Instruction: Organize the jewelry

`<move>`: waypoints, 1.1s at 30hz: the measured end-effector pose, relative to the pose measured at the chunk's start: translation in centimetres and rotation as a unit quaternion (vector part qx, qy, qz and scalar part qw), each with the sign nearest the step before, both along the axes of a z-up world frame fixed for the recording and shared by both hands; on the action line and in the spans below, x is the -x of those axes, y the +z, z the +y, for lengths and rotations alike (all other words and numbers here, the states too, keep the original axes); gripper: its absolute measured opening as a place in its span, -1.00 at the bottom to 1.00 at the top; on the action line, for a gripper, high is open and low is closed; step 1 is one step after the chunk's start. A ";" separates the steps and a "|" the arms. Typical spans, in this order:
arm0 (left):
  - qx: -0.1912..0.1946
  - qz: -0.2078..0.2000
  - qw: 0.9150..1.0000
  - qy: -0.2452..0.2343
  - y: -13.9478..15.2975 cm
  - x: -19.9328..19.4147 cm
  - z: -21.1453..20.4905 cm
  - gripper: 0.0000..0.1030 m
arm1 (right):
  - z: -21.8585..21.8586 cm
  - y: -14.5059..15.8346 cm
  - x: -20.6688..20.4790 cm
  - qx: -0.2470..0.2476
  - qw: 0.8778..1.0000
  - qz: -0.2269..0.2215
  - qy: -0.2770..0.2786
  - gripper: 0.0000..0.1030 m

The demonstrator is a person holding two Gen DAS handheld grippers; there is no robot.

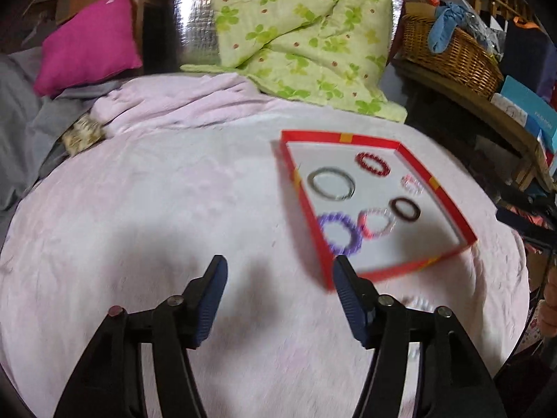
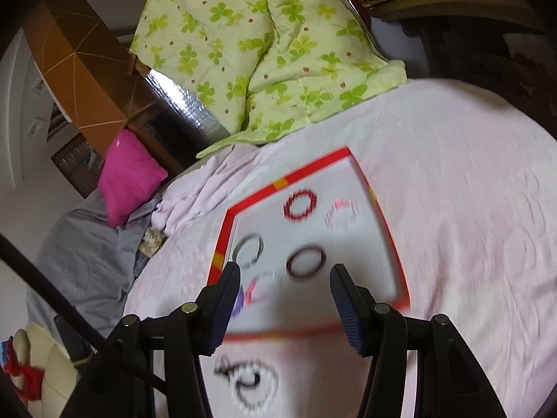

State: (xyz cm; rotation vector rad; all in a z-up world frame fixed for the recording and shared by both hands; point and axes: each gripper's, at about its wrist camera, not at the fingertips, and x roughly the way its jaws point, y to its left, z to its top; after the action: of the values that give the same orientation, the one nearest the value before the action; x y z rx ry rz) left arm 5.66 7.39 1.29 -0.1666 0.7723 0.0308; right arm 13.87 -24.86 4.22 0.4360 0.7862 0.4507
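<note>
Left wrist: red tray (image 1: 449, 199) holds six bracelets; purple bracelet (image 1: 339, 234) nearest.

Red cardboard tray (image 1: 449, 195), matt white floor, ahead of ribbed pads (image 1: 348, 299); fuzzy pink blanket (image 1: 174, 209) beneath; glossy silver bangle (image 1: 332, 184) inside.

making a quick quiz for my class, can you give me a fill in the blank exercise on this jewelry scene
1. The bracelets lie in a shallow tray with a ____ rim.
2. The number of bracelets inside the tray is ____.
3. The left gripper holds ____ between its fingers.
4. Behind the pink blanket lies a quilt printed with ____ clover leaves.

Missing words: red; six; nothing; green
</note>
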 end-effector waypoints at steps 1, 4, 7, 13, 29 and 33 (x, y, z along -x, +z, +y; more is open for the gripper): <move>0.003 0.005 1.000 0.007 -0.3 0.8 0.1 0.35 | -0.1 -0.3 0.7 0.001 1.000 0.004 0.002 0.12; 0.008 0.018 1.000 0.014 -1.0 2.5 -0.1 0.37 | 0.2 -1.6 2.4 0.010 1.000 0.024 0.011 0.12; -0.004 0.027 1.000 0.015 -1.3 3.8 -0.8 0.37 | 0.8 -2.5 3.8 0.016 0.999 0.039 0.023 0.12; -0.060 0.027 0.998 0.011 -1.7 5.0 -2.2 0.37 | 2.2 -3.8 5.5 0.040 0.997 0.050 0.043 0.12; -0.093 0.035 0.995 0.011 -2.0 3.4 -2.5 0.37 | 6.0 -6.2 4.3 0.085 0.989 0.085 0.082 0.12; -0.093 0.040 0.995 0.010 -2.2 3.3 -2.5 0.37 | 6.6 -6.6 4.4 0.093 0.988 0.088 0.090 0.12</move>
State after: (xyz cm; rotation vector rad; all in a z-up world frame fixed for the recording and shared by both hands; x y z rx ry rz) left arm 2.40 4.86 -0.86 0.0039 0.8421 0.1293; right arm 9.47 -18.31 -2.39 0.2337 1.0352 0.5057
